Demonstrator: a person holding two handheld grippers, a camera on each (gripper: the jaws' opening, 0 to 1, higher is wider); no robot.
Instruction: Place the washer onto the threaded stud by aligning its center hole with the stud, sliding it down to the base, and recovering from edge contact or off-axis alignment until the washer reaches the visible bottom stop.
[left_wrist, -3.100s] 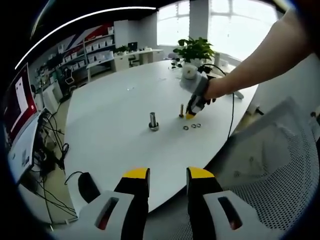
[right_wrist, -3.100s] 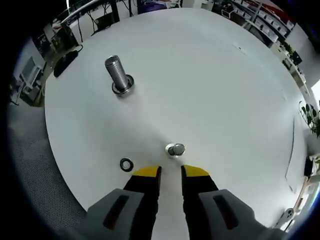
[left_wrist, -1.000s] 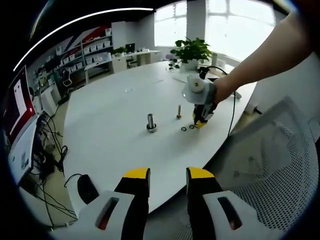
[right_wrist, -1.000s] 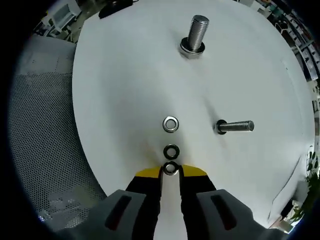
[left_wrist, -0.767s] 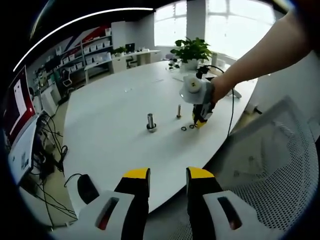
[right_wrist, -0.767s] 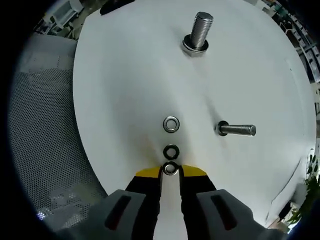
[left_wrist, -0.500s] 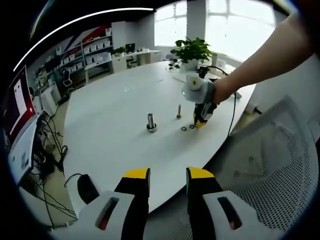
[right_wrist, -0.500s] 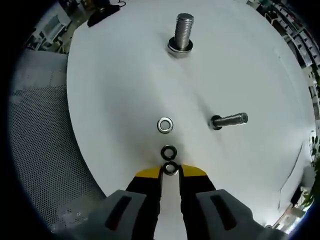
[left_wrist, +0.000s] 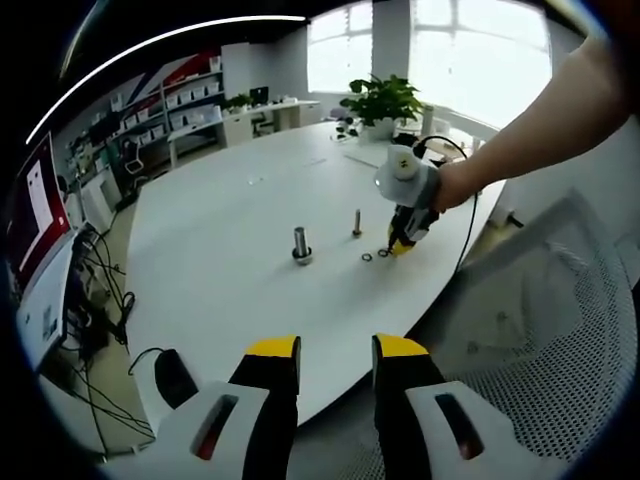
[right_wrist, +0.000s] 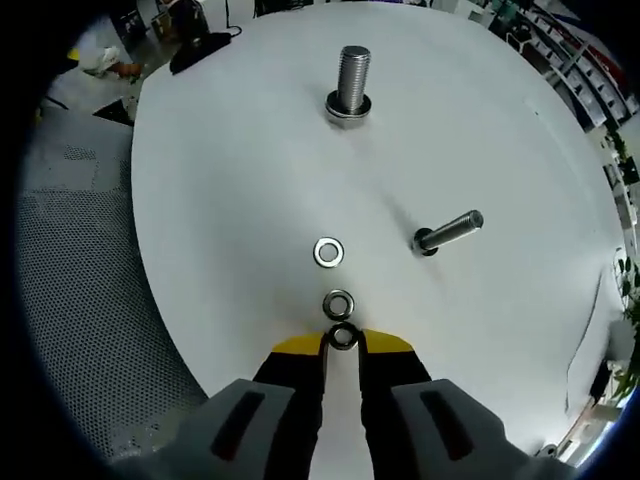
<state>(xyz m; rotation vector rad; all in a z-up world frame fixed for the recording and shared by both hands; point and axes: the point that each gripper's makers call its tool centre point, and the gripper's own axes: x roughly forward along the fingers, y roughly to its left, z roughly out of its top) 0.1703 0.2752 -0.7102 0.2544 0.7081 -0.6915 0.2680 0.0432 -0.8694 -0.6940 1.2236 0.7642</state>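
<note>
Now right gripper (right_wrist: 341, 345) pinches nearest washer (right_wrist: 343, 336) on table (right_wrist: 220, 220); thin stud (right_wrist: 450, 231) at 1 o'clock. We lift level, centre hole first. Left gripper (left_wrist: 336, 350) parted, idle.

On the smooth, matt white table (right_wrist: 520, 330), the big stud (right_wrist: 351, 82) near its far edge and the thin stud (right_wrist: 448, 232) are ridged, dull-shining grey metal, the three washers (right_wrist: 328, 252) by the near edge gleam likewise, and the chair (left_wrist: 560, 330) is open grey mesh.
</note>
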